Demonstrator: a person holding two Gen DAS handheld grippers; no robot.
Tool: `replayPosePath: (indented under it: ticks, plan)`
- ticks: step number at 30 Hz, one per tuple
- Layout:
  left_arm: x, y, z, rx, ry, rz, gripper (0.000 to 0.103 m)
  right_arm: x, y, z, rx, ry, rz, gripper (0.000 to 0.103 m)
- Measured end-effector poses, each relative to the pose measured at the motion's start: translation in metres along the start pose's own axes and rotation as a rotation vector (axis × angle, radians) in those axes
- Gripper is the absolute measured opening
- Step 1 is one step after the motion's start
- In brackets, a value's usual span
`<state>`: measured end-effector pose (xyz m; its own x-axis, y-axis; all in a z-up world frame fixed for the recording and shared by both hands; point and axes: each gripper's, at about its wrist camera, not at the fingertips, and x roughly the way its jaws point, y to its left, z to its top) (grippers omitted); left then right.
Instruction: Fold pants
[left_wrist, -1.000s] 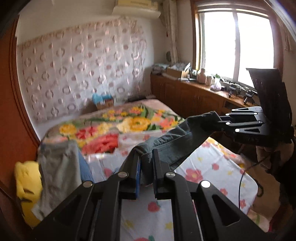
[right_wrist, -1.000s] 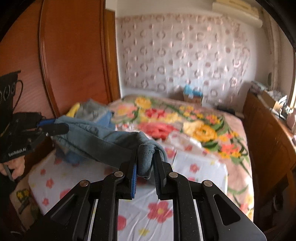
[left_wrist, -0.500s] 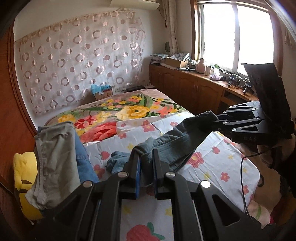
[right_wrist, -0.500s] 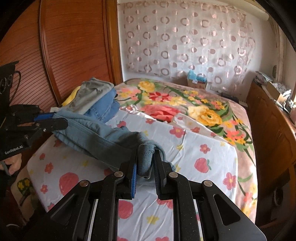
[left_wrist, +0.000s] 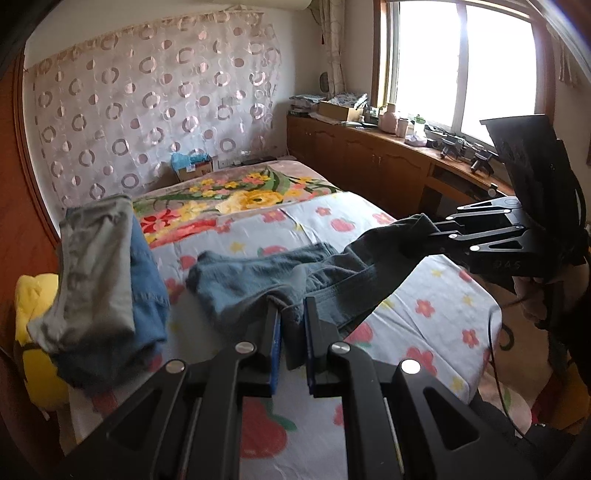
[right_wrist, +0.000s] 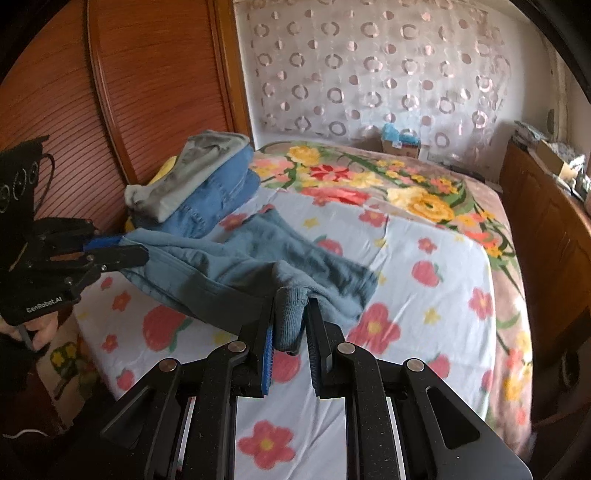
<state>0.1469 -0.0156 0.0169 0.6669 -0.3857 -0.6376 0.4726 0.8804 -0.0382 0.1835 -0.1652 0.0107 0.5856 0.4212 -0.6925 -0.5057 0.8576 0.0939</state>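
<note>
A pair of blue-grey pants (left_wrist: 258, 280) lies partly on the flowered bed sheet (left_wrist: 436, 306), stretched between both grippers. My left gripper (left_wrist: 291, 317) is shut on one corner of the pants; it also shows in the right wrist view (right_wrist: 122, 247). My right gripper (right_wrist: 290, 317) is shut on the other bunched corner of the pants (right_wrist: 251, 258); it also shows in the left wrist view (left_wrist: 424, 236). The held edge hangs a little above the sheet while the pant legs rest on the bed.
A stack of folded clothes, grey on blue denim (left_wrist: 99, 266), sits on the bed's left side by a yellow cushion (left_wrist: 33, 332) and the wooden headboard (right_wrist: 147, 74). A wooden cabinet (left_wrist: 388, 162) runs under the window. A flowered blanket (right_wrist: 388, 181) covers the far bed.
Both grippers have come down toward the bed with the pants. The pants hung in the air before; now the legs lie spread on the sheet.
</note>
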Motion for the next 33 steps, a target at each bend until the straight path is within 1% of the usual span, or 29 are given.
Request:
replayPosePath:
  ticks: [6,10,12,17,20,22,25,33]
  plan:
    - [-0.008,-0.015,-0.032,-0.025,0.018,-0.029,0.008,-0.008,0.009,-0.041,0.035,0.012,0.022,0.013]
    - [-0.010,-0.020,-0.051,-0.043,0.027,-0.032,0.008,-0.004,0.012,-0.059,0.060,0.023,0.037,0.013]
    - [-0.011,-0.021,-0.059,-0.063,0.030,-0.047,0.008,-0.002,0.013,-0.070,0.076,0.031,0.048,0.013]
    - [-0.012,-0.029,-0.077,-0.065,0.045,-0.046,0.008,-0.002,0.016,-0.089,0.103,0.039,0.066,0.013]
    - [-0.010,-0.030,-0.089,-0.100,0.056,-0.064,0.008,0.000,0.019,-0.101,0.109,0.035,0.061,0.013]
    - [-0.009,-0.030,-0.098,-0.116,0.061,-0.060,0.008,0.002,0.021,-0.109,0.115,0.033,0.064,0.013]
    - [-0.007,-0.026,-0.106,-0.150,0.070,-0.069,0.008,0.008,0.022,-0.122,0.128,0.038,0.067,0.013]
    - [-0.009,-0.031,-0.116,-0.147,0.080,-0.068,0.008,0.006,0.028,-0.142,0.123,0.040,0.057,0.013]
